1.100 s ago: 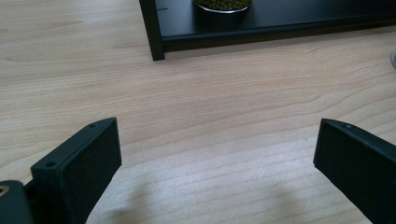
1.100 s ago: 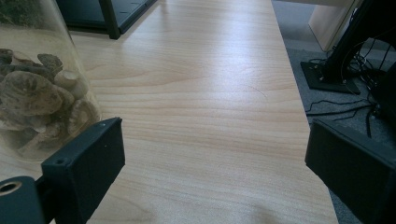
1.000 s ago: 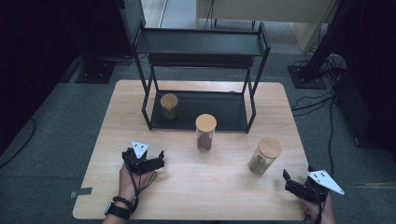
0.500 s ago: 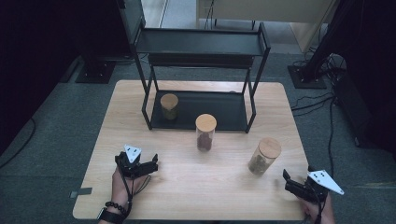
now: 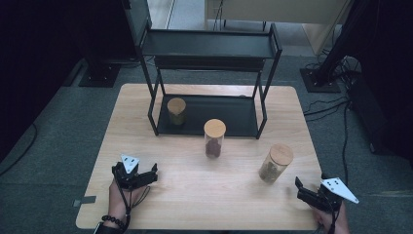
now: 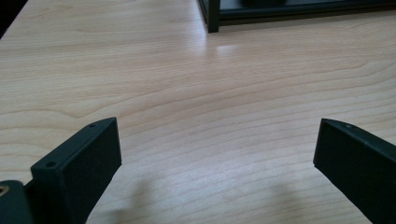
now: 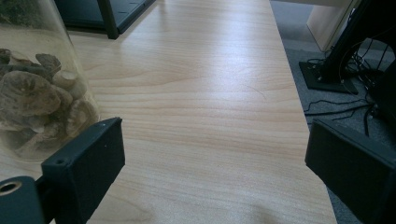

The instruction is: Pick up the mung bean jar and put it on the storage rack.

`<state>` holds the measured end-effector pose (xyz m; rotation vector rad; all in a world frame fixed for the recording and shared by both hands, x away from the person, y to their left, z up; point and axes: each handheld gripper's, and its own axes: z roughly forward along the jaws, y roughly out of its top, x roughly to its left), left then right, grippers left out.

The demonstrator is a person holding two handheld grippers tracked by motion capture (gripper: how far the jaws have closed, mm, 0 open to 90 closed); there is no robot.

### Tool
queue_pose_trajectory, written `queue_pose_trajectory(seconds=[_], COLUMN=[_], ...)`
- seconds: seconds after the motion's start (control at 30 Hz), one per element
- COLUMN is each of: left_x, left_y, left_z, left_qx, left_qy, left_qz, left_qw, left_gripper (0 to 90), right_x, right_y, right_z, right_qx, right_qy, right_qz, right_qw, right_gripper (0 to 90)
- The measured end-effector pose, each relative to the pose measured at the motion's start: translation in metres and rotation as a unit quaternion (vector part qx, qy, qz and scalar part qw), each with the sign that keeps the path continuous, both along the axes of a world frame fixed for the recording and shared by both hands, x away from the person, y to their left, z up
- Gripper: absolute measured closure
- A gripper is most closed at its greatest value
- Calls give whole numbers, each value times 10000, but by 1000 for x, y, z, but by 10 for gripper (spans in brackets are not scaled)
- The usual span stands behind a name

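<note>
Glass jar (image 5: 274, 164), cork-lidded, stands right of the black rack (image 5: 209, 83) on the desk (image 5: 195, 195). Right hand-held gripper (image 5: 298, 184) waits beside it, spread, empty. Left hand-held gripper (image 5: 155, 170), spread, has drawn back from the rack, so no grasp begun.

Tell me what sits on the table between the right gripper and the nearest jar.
Nothing: in the high view only bare wood of the table separates the right gripper from the jar with dried pieces. The right gripper view shows that jar just beyond its left jaw.

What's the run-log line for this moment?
left gripper: open, over bare table | right gripper: open, beside mushroom jar | jars untouched
</note>
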<state>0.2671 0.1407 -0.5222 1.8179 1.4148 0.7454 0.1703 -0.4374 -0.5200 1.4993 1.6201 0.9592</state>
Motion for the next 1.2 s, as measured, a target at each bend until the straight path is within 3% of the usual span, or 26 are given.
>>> queue_pose_trajectory(seconds=[1.2], left_x=[-21], left_y=[43], left_z=[0], left_qx=[18], left_qy=[42], left_qz=[344], left_qw=[9994], left_gripper=[11], right_x=[0], right_y=[0], right_z=[0], right_qx=[1], right_qy=[-5], right_qz=[-26], right_qw=[10000], right_gripper=[47])
